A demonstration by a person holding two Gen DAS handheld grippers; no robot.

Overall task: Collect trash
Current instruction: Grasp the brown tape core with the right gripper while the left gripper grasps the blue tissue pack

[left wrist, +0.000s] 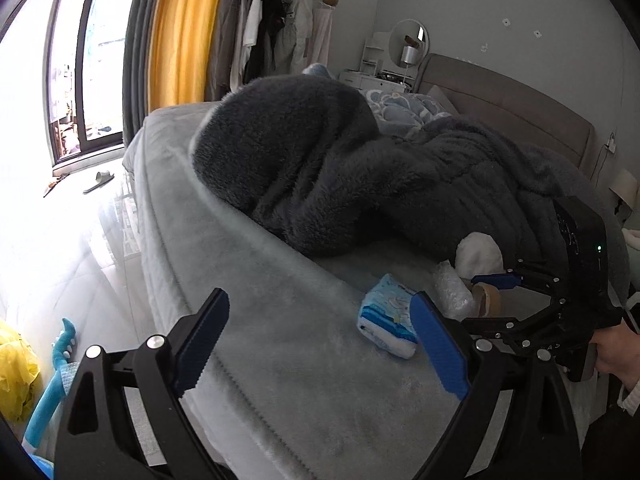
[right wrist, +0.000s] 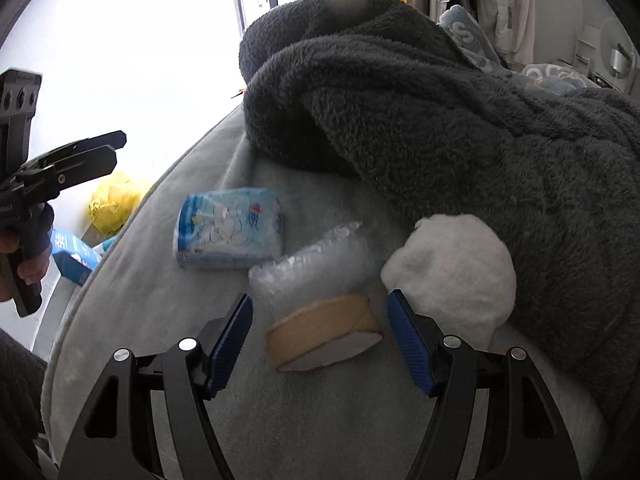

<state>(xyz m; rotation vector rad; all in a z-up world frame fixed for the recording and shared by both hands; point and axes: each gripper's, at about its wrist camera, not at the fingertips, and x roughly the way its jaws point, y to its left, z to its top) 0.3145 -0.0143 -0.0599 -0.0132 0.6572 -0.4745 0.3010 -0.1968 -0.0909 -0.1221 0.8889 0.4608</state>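
Note:
Trash lies on the grey bed (right wrist: 304, 412). A tan tape roll (right wrist: 324, 332) sits between the open fingers of my right gripper (right wrist: 320, 340), which is low over the bed and not touching it. Behind it lie crumpled clear bubble wrap (right wrist: 304, 264), a blue-white tissue pack (right wrist: 230, 232) and a white fluffy ball (right wrist: 456, 276). In the left wrist view my left gripper (left wrist: 320, 340) is open and empty over the bed edge, left of the tissue pack (left wrist: 386, 322), bubble wrap (left wrist: 452, 288), tape roll (left wrist: 488, 300), white ball (left wrist: 480, 256) and right gripper (left wrist: 520, 300).
A dark grey fleece blanket (left wrist: 340, 168) is heaped on the bed behind the trash. A yellow bag (left wrist: 16, 372) and blue items (left wrist: 56, 380) lie on the floor left of the bed. A headboard (left wrist: 512, 108) and clothes rack (left wrist: 276, 20) stand beyond.

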